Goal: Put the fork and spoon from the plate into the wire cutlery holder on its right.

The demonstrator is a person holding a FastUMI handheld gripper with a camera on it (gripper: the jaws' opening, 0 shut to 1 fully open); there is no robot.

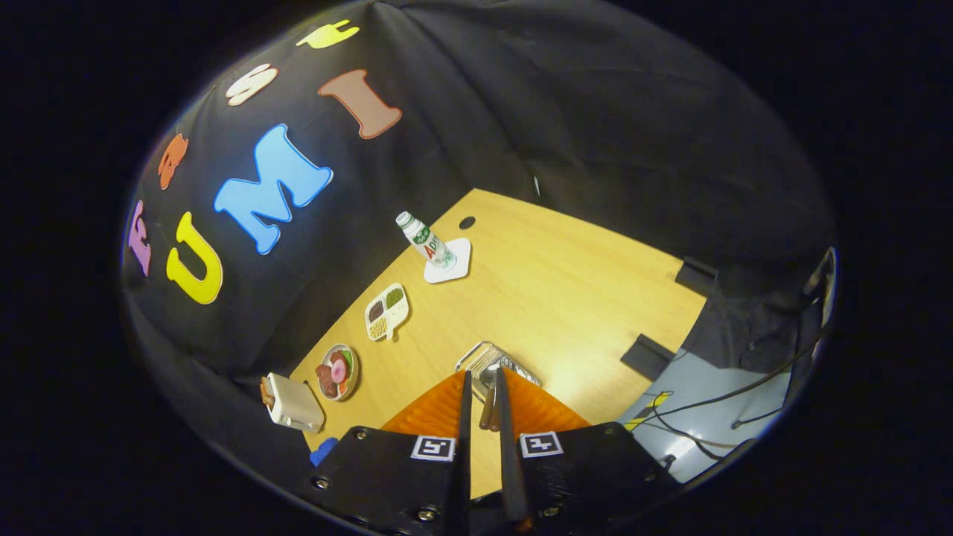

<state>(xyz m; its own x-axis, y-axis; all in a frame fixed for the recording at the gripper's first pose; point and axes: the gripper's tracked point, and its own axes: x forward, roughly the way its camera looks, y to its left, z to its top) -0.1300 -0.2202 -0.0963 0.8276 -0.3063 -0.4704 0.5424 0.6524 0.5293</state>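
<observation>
Gripper [484,402] clamped on brown utensil handle [488,413], poised directly above wire cutlery holder [484,361], apparently for drop-in.

I have the gripper [485,391] high above the wooden table [566,298], fingers nearly closed on a slim wooden utensil handle [488,413] that hangs between them. Just beyond the fingertips the wire cutlery holder [488,361] stands near the table's front edge. Along the edge by the booth wall I see a toaster [294,402], a plate of toy food [337,371], a divided tray [386,310], and a bottle [426,240] on a white coaster [456,264].
</observation>
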